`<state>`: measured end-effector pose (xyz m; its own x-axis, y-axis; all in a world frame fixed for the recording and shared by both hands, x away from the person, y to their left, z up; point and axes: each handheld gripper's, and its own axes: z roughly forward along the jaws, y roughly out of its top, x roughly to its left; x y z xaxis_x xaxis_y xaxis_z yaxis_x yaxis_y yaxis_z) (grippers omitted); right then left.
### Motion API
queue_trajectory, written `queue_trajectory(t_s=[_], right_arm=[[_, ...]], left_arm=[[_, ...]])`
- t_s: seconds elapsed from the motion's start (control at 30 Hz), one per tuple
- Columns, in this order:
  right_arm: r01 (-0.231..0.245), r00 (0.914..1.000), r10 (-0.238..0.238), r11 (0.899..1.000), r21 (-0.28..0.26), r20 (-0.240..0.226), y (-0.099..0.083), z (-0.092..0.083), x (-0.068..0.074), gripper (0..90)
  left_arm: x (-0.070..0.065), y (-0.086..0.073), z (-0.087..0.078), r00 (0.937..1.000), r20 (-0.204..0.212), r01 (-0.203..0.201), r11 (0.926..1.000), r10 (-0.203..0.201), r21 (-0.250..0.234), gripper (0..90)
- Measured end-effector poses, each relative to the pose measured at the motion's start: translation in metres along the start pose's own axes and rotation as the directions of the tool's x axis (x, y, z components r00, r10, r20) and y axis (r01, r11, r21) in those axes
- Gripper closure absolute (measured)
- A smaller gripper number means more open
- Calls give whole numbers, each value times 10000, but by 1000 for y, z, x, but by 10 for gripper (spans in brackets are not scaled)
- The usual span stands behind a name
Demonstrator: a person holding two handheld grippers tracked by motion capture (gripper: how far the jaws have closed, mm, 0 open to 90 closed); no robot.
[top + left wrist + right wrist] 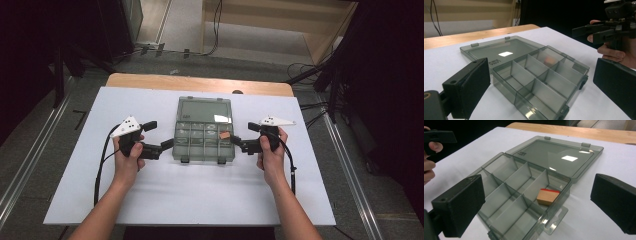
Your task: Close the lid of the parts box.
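Note:
A smoky transparent compartment box (pixel 178 146) lies open on the white table top, its lid (pixel 204 110) folded flat on the far side. A small wooden block with a red edge (pixel 225 135) rests in a right-hand compartment of the far row; it is also in the right gripper view (pixel 546 196) and shows blurred through the dividers (pixel 549 60). My left gripper (pixel 159 134) is open just left of the box. My right gripper (pixel 243 134) is open just right of it, close to the block's compartment. Nothing is between either pair of jaws.
The box's other compartments look empty (pixel 506 177). The white board (pixel 190 195) lies on a wooden table whose far edge (pixel 200 82) shows. Cables trail from both grippers. Dark stands and floor rails flank the table.

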<state>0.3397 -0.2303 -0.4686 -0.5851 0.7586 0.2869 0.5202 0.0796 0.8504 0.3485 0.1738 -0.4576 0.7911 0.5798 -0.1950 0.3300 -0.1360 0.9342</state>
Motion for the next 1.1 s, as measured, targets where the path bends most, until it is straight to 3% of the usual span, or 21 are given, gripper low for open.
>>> queue_trajectory(t_s=[0.37,0.67,0.8,0.87,1.1], right_arm=[[-146,9995,153,9995,277,-264,11,15,-3,0],[-207,9995,212,9995,239,-232,22,21,-5,0],[-406,9981,412,9991,134,-460,24,26,-7,0],[-553,9979,555,9985,52,-342,24,29,-8,47],[-1042,9940,1042,9946,36,-345,22,38,-17,53]], left_arm=[[17,1,19,9972,256,700,9975,-697,-136,6],[29,5,35,9960,-63,892,9958,-891,203,38],[33,10,42,9953,-195,959,9949,-953,323,38],[36,11,46,9929,-235,1170,9926,-1163,331,39],[43,13,61,9840,-723,1677,9835,-1628,676,90]])
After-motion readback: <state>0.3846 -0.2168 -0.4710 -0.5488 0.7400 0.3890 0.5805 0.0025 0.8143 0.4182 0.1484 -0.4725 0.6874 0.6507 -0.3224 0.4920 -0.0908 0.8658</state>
